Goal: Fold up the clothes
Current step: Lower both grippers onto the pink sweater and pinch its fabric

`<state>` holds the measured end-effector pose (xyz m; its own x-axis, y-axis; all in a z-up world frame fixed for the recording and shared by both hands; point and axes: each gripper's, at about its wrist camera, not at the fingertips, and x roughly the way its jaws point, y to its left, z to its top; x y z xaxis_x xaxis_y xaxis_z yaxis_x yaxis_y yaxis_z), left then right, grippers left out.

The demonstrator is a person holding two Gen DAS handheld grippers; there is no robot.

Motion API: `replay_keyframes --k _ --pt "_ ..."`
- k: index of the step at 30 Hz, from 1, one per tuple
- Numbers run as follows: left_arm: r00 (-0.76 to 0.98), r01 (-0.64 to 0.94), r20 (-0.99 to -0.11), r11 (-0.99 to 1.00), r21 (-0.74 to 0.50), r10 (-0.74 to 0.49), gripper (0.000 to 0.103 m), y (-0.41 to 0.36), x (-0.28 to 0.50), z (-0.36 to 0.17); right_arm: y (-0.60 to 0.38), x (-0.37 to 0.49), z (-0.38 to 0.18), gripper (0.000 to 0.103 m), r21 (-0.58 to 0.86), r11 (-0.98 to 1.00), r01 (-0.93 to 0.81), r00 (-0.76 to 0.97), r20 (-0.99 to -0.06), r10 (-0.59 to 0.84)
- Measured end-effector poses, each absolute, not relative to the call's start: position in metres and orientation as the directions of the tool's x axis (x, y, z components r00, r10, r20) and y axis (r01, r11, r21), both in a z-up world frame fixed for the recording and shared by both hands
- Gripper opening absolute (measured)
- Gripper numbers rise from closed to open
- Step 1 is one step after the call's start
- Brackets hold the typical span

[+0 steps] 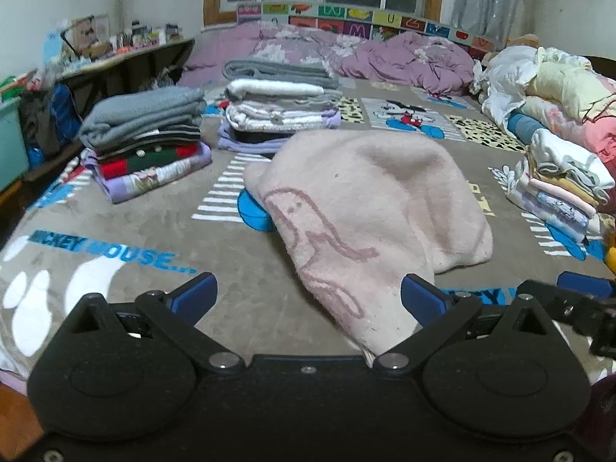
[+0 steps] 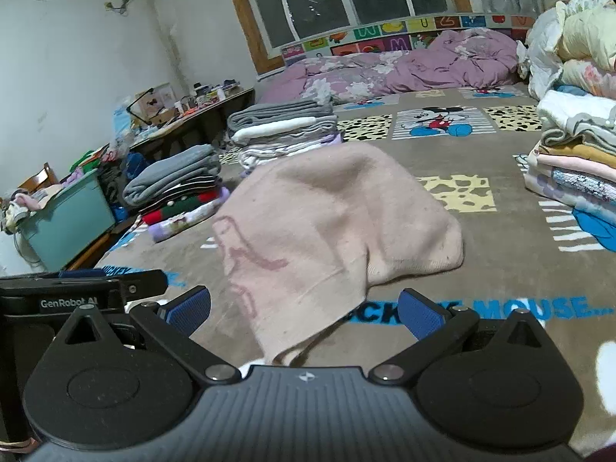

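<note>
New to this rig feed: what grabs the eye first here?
The pale pink garment with a dinosaur outline, lying rumpled in the middle of the Mickey Mouse blanket, its near edge reaching between the fingers of both tools. Both the left tool and right tool stand wide open. Behind it to the left sit two stacks of folded clothes, with another pile on the right.

Pink garment [image 1: 369, 208] hem behind gripper body

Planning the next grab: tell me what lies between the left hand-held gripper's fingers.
The pink garment: its near edge hangs between the open fingers of the left hand-held gripper, touching neither pad, in the left wrist view. Below it is only blanket.
</note>
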<state>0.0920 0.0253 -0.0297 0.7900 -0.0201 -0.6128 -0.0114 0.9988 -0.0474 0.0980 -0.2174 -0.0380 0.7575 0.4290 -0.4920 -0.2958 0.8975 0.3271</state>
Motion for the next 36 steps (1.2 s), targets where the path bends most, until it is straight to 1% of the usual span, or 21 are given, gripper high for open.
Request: replay_keyframes --k 4,8,10,12,14,17,22,26,30,31,34,36 --pt "0.777 -0.002 -0.626 0.996 -0.094 -0.057 0.103 0.037 0.118 -0.039 -0.225 0.127 -0.042 0.103 0.339 0.887 -0.314 0.756 -0.475 0.449" --pt "0.786 -0.014 -0.613 0.988 -0.151 -0.083 0.103 0.052 0.143 -0.047 -0.233 0.157 -0.047 0.103 0.353 0.874 -0.333 0.752 -0.460 0.472" --pt "0.784 -0.013 -0.612 0.983 -0.182 -0.103 0.103 0.061 0.158 -0.050 -0.240 0.177 -0.047 0.103 0.385 0.857 -0.344 0.731 -0.463 0.501" --pt "0.768 -0.023 -0.629 0.976 -0.218 -0.122 0.103 0.070 0.175 -0.052 -0.247 0.198 -0.048 0.103 0.417 0.838 -0.352 0.708 -0.466 0.530" --pt "0.751 -0.056 -0.644 0.957 -0.285 -0.148 0.103 0.084 0.194 -0.054 -0.252 0.219 -0.045 0.103 0.431 0.826 -0.363 0.694 -0.467 0.548" --pt "0.760 -0.071 -0.621 0.925 -0.374 -0.193 0.103 0.102 0.216 -0.055 -0.258 0.251 -0.041 0.103 0.445 0.810 -0.382 0.660 -0.483 0.576" --pt "0.774 -0.101 -0.592 0.879 -0.465 -0.224 0.103 0.126 0.252 -0.058 -0.264 0.312 -0.034 0.103 0.469 0.784 -0.408 0.605 -0.504 0.616" --pt "0.770 -0.159 -0.598 0.841 -0.518 -0.223 0.103 0.149 0.283 -0.070 -0.264 0.362 -0.031 0.103 0.488 0.765 -0.420 0.569 -0.516 0.641" --pt "0.757 -0.179 -0.611 0.825 -0.536 -0.233 0.103 0.167 0.313 -0.084 -0.257 0.411 -0.033 0.103 0.489 0.749 -0.447 0.522 -0.537 0.662" --pt "0.752 -0.180 -0.615 0.824 -0.537 -0.237 0.103 0.170 0.320 -0.088 -0.256 0.423 -0.034 0.102 0.493 0.743 -0.452 0.511 -0.540 0.669" --pt "0.747 -0.187 -0.603 0.782 -0.595 -0.280 0.102 0.185 0.336 -0.102 -0.249 0.459 -0.040 0.091 0.502 0.725 -0.472 0.472 -0.550 0.689" --pt "0.747 -0.181 -0.587 0.754 -0.632 -0.312 0.102 0.193 0.344 -0.110 -0.240 0.479 -0.046 0.079 0.494 0.718 -0.491 0.447 -0.564 0.694"
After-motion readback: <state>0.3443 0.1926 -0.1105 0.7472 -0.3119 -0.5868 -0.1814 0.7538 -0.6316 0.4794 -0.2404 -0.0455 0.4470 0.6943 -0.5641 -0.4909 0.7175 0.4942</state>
